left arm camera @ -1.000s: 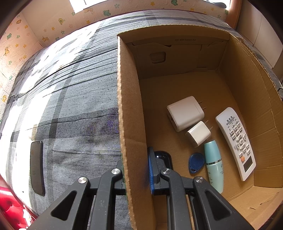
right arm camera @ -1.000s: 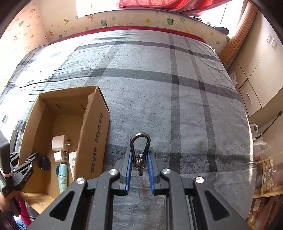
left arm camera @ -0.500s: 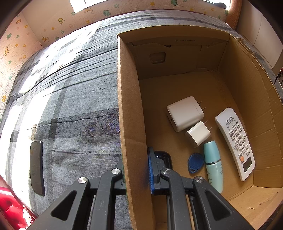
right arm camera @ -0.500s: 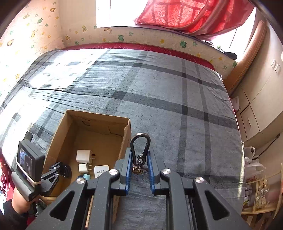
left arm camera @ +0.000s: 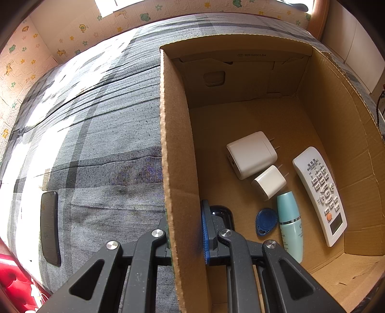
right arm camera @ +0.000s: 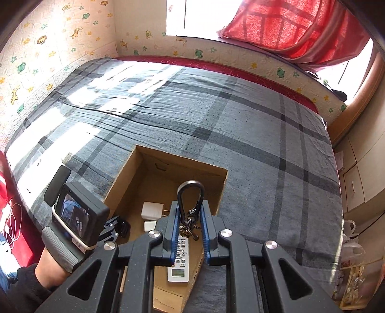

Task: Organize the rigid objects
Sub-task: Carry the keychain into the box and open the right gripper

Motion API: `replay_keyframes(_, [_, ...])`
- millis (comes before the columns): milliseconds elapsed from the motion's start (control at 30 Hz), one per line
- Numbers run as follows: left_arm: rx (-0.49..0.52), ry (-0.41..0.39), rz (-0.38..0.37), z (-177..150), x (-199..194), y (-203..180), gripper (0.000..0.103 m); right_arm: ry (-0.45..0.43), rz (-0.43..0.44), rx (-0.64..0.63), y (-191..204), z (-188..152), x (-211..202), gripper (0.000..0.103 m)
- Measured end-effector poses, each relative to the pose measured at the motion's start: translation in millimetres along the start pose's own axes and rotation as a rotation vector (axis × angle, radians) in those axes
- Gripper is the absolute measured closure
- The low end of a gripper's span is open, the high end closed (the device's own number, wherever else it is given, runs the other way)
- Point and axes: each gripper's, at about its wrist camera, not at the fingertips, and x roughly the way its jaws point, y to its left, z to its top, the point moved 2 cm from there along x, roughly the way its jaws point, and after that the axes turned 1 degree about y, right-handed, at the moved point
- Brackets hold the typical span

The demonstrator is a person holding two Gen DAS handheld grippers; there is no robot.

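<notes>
- My left gripper point(left arm camera: 185, 231) pinched the cardboard box point(left arm camera: 175, 149) wall, on the bed point(left arm camera: 101, 134).
- My right gripper point(right arm camera: 190, 231) clamped a carabiner point(right arm camera: 190, 199) above the box.

Bright window point(right arm camera: 192, 16) daylight, glare patches on bedspread point(right arm camera: 101, 101), sharp focus, fisheye-warped edges

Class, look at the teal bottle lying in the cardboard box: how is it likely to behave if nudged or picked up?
The teal bottle lies on its rounded side, so a sideways nudge would probably roll it toward the blue key fob or the remote control. Its smooth, glossy shell may slip in a grip. It looks rigid, likely holding its shape.
</notes>
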Motion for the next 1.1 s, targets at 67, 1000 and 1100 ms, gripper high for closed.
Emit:
replay_keyframes(67, [0.0, 0.0, 0.0, 0, 0, 0, 0.088, 0.013, 0.008, -0.015, 9, -1, 4, 0.087])
replay_keyframes(1000, [-0.001, 0.0, -0.005, -1, 1, 0, 0.088, 0.218, 0.047, -0.084, 68, -49, 101, 0.087])
replay_keyframes(1100, [-0.001, 0.0, -0.004, -1, 1, 0, 0.088, 0.238, 0.045, -0.084, 69, -54, 112, 0.087])
